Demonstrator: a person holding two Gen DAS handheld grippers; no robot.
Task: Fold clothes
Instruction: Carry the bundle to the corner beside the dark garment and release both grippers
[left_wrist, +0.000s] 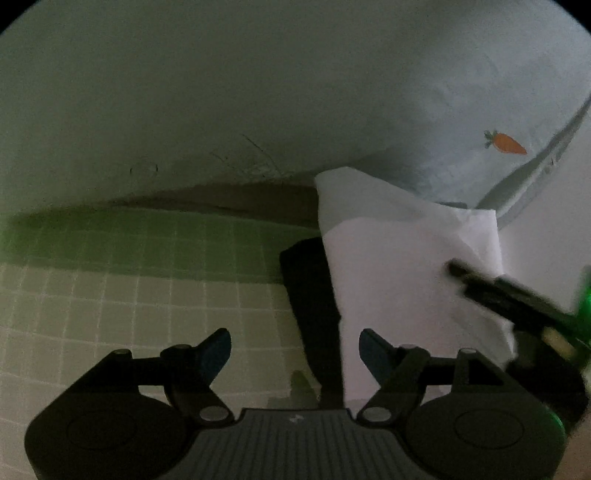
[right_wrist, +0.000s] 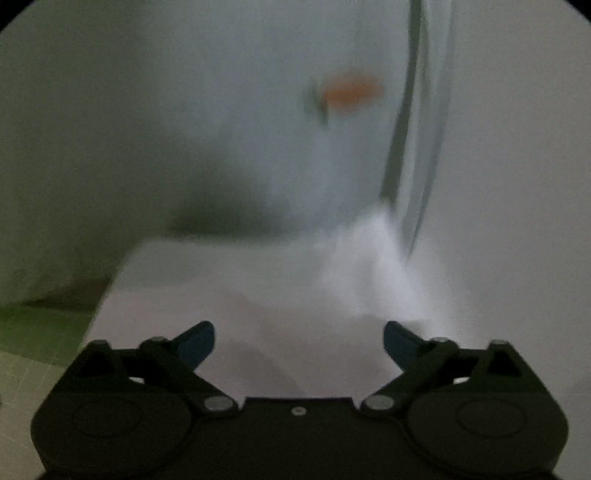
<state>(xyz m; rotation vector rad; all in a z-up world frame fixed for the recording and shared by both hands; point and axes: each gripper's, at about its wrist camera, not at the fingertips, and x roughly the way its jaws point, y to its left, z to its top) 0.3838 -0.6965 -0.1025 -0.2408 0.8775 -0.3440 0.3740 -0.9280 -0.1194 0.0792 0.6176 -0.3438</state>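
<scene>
A white garment (left_wrist: 406, 266) lies folded over on the green grid mat (left_wrist: 129, 295), with a dark piece (left_wrist: 310, 295) beneath its left edge. My left gripper (left_wrist: 295, 350) is open and empty, low over the mat just left of the white cloth. The right gripper's black fingers (left_wrist: 498, 291) reach in from the right over the cloth. In the right wrist view, blurred, my right gripper (right_wrist: 299, 343) is open above the white garment (right_wrist: 258, 302), holding nothing.
A pale sheet with an orange carrot print (left_wrist: 506, 143) (right_wrist: 351, 92) and a grey-blue band (left_wrist: 535, 166) lies behind the garment. The mat (right_wrist: 33, 332) extends left and toward me.
</scene>
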